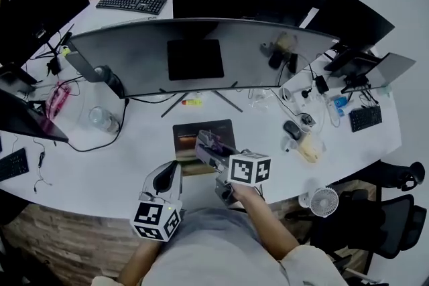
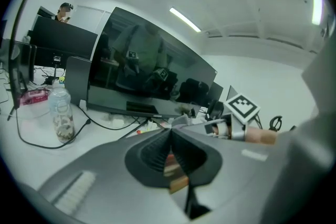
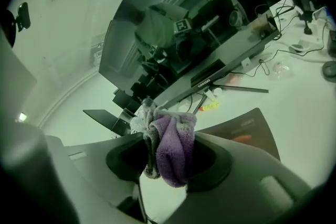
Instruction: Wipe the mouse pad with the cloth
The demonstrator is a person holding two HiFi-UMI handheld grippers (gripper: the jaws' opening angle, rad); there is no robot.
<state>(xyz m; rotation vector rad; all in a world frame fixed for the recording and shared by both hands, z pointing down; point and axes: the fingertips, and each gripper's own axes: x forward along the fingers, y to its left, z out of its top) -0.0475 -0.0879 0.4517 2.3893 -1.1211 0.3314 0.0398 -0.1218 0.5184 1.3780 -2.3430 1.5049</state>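
A dark brown mouse pad point(image 1: 194, 133) lies on the white desk in front of the curved monitor; it also shows in the right gripper view as the mouse pad point(image 3: 247, 131). My right gripper point(image 1: 206, 144) hovers over the pad's near part, shut on a bunched purple and grey cloth point(image 3: 168, 144); the cloth point(image 1: 206, 141) sticks out of its jaws. My left gripper point(image 1: 167, 177) is held near the desk's front edge, left of the pad, jaws closed together with nothing between them, as the left gripper point(image 2: 170, 157) shows in its own view.
A wide curved monitor point(image 1: 201, 53) stands behind the pad on a splayed stand. A clear bottle point(image 1: 102, 118) and cables lie at left. A mouse point(image 1: 291, 129), small items and a calculator point(image 1: 365, 118) sit at right. A small fan point(image 1: 324, 200) is beyond the desk edge.
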